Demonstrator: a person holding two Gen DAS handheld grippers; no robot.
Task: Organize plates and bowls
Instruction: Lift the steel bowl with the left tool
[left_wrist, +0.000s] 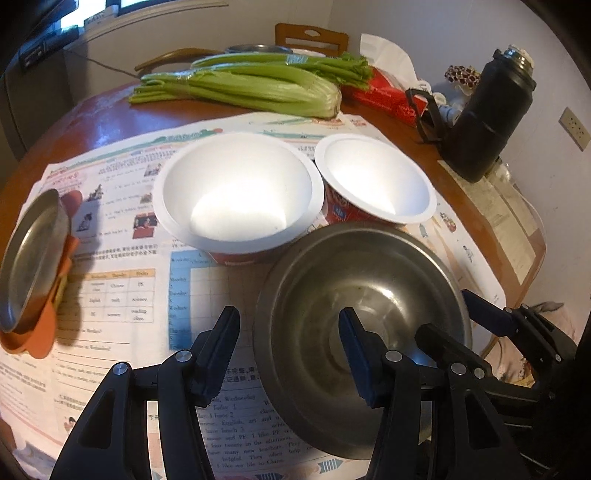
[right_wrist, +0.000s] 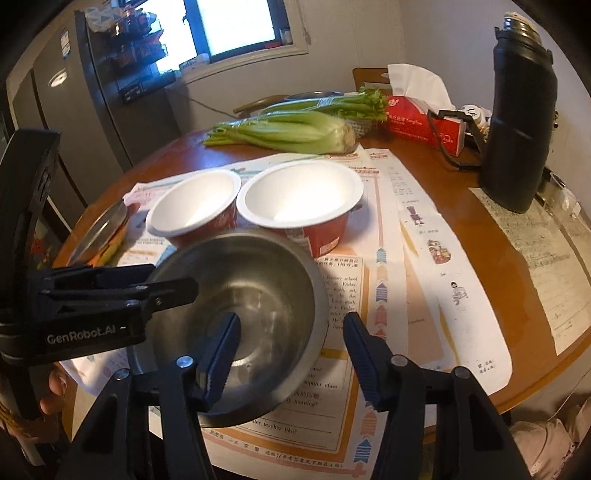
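Observation:
A steel bowl (left_wrist: 362, 332) (right_wrist: 240, 295) sits on the paper-covered table in front of two red paper bowls with white insides (left_wrist: 238, 192) (left_wrist: 375, 177) (right_wrist: 192, 203) (right_wrist: 299, 195). My left gripper (left_wrist: 290, 354) (right_wrist: 147, 284) is open, straddling the steel bowl's left rim, one finger inside the bowl. My right gripper (right_wrist: 291, 354) (left_wrist: 491, 314) is open, straddling its right rim, the left finger inside. A steel plate (left_wrist: 31, 258) (right_wrist: 99, 229) rests on an orange plate (left_wrist: 48, 321) at the far left.
Celery (left_wrist: 251, 85) (right_wrist: 288, 129) lies at the back of the round wooden table (right_wrist: 480, 258). A red tissue box (right_wrist: 421, 122), a black thermos (left_wrist: 487, 118) (right_wrist: 521, 122) and papers stand on the right. A chair (left_wrist: 310, 37) and a fridge (right_wrist: 55, 110) are behind.

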